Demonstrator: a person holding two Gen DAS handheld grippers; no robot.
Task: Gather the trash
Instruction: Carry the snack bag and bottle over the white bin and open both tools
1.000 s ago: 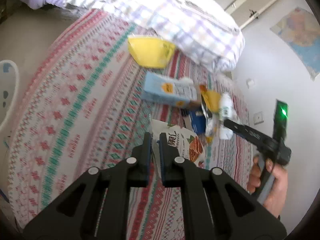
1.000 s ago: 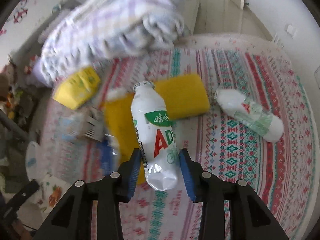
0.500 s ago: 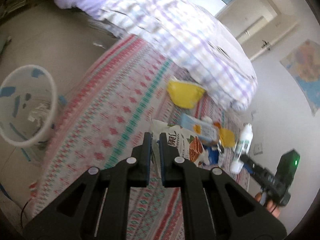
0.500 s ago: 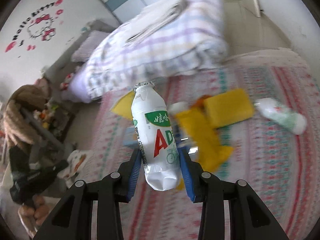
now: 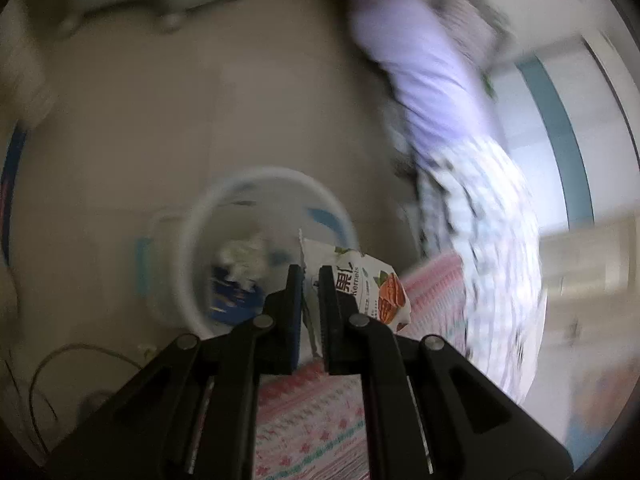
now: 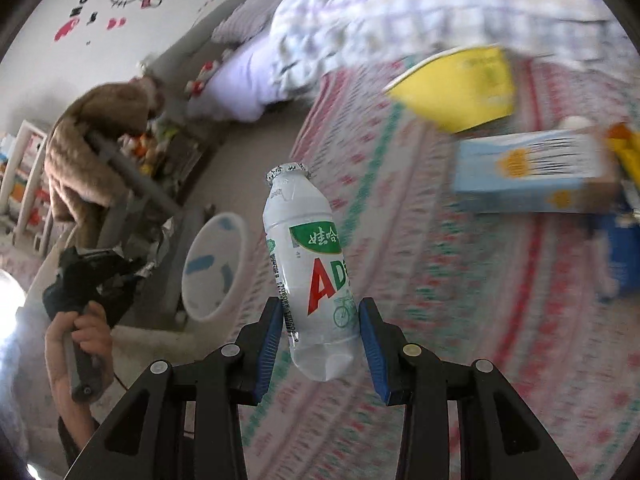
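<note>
My left gripper is shut on a white snack wrapper with orange nut pictures, held in the air at the near rim of a white waste bin on the floor. Crumpled paper and blue scraps lie inside the bin. My right gripper is shut on an empty white drink bottle with a green and red label, upright above the patterned bedspread. In the right wrist view the same bin stands beside the bed, and a hand holds the left gripper at lower left.
On the bed lie a yellow packet, a light blue carton and a blue item at the right edge. A checked quilt is heaped at the back. A brown plush toy and cluttered shelves stand left. A cable lies on the floor.
Both grippers swung left from the bed's litter toward the bedside. The left one rolled and now hangs over the bin with the wrapper. The bottle stays gripped in the right one.
</note>
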